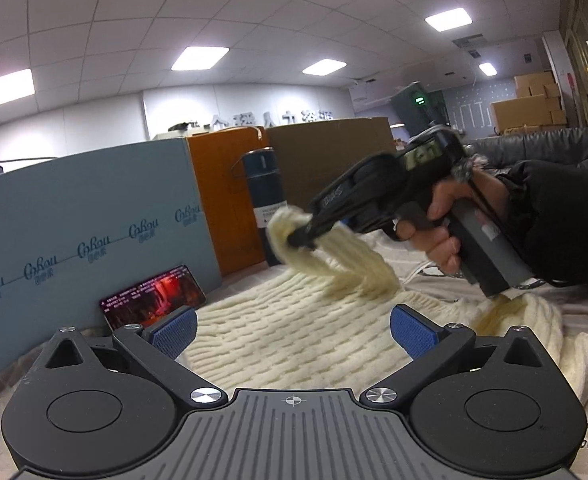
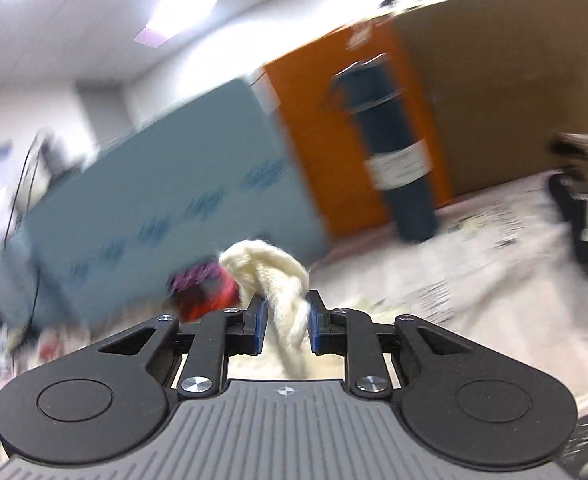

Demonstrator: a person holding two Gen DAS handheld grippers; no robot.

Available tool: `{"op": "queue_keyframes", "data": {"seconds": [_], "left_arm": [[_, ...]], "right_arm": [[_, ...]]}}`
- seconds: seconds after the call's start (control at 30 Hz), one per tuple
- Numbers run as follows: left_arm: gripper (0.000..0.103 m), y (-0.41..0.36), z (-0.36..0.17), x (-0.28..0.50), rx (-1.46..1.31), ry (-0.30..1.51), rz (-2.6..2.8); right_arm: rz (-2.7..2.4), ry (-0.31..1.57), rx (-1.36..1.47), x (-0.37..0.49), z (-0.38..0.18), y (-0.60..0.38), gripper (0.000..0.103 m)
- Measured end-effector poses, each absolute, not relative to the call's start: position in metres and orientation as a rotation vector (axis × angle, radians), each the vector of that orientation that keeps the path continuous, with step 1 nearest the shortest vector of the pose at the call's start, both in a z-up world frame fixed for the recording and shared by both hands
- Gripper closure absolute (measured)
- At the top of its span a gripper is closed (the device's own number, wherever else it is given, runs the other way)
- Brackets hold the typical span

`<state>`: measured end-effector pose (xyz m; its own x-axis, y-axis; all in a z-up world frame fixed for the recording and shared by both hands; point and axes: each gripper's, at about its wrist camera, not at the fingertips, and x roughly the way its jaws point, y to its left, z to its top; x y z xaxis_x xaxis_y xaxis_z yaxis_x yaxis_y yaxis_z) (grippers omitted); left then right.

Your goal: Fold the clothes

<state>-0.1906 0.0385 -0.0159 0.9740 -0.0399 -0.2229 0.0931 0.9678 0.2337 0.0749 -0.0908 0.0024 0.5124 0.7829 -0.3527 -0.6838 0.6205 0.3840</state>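
A cream cable-knit sweater (image 1: 294,332) lies spread on the cloth-covered table. My left gripper (image 1: 294,332) hovers low over its near part, jaws wide open with nothing between the blue pads (image 1: 175,334). My right gripper (image 1: 302,236), held by a hand in a dark sleeve, is shut on a bunched fold of the sweater (image 1: 354,268) and lifts it above the rest. In the right wrist view the knit (image 2: 285,300) is pinched between the pads of the right gripper (image 2: 285,326); this view is motion-blurred.
A lit phone (image 1: 153,300) leans against a blue-grey box (image 1: 81,240) at the left. An orange box (image 1: 225,196), a dark flask (image 1: 263,204) and a brown cardboard box (image 1: 334,160) stand behind the sweater. A black sofa (image 1: 542,144) is at the right.
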Motion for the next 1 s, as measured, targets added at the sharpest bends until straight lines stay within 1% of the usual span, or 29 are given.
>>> {"op": "queue_keyframes", "data": {"seconds": [0.07,0.1,0.13,0.17,0.2,0.23,0.37,0.4,0.43,0.53,0.73,0.87,1.0], "left_arm": [[0.000,0.039,-0.017,-0.190,0.242,0.222,-0.077],[0.000,0.039,-0.017,-0.189,0.240,0.226,-0.083],[0.000,0.038,-0.017,-0.188,0.239,0.229,-0.087],[0.000,0.038,-0.018,-0.188,0.242,0.231,-0.084],[0.000,0.038,-0.017,-0.188,0.242,0.231,-0.083],[0.000,0.038,-0.017,-0.188,0.243,0.231,-0.081],[0.000,0.037,-0.017,-0.188,0.248,0.232,-0.073],[0.000,0.037,-0.017,-0.187,0.251,0.232,-0.072],[0.000,0.037,-0.017,-0.187,0.253,0.232,-0.070],[0.000,0.039,-0.018,-0.188,0.243,0.230,-0.060],[0.000,0.050,-0.016,-0.192,0.192,0.206,-0.026],[0.000,0.051,-0.015,-0.201,0.187,0.154,-0.040],[0.000,0.046,-0.014,-0.212,0.223,0.114,-0.051]], "right_arm": [[0.910,0.572,0.107,0.067,-0.004,-0.067,0.080],[0.910,0.591,0.056,0.063,-0.007,-0.056,0.072],[0.914,0.611,0.007,0.061,-0.011,-0.047,0.055],[0.926,0.623,-0.029,0.058,-0.015,-0.041,0.047],[0.940,0.625,-0.056,0.054,-0.018,-0.038,0.030],[0.953,0.625,-0.080,0.051,-0.020,-0.035,0.020],[0.977,0.618,-0.159,0.040,-0.021,-0.025,0.010],[0.984,0.626,-0.178,0.040,-0.023,-0.023,0.005],[0.989,0.638,-0.195,0.040,-0.025,-0.020,0.003],[0.983,0.635,-0.221,0.035,-0.023,-0.019,0.003],[1.001,0.531,-0.135,0.022,0.016,-0.047,0.003],[1.039,0.361,-0.118,-0.003,0.030,-0.098,0.000],[1.167,0.108,-0.215,-0.038,0.022,-0.163,0.000]]}}
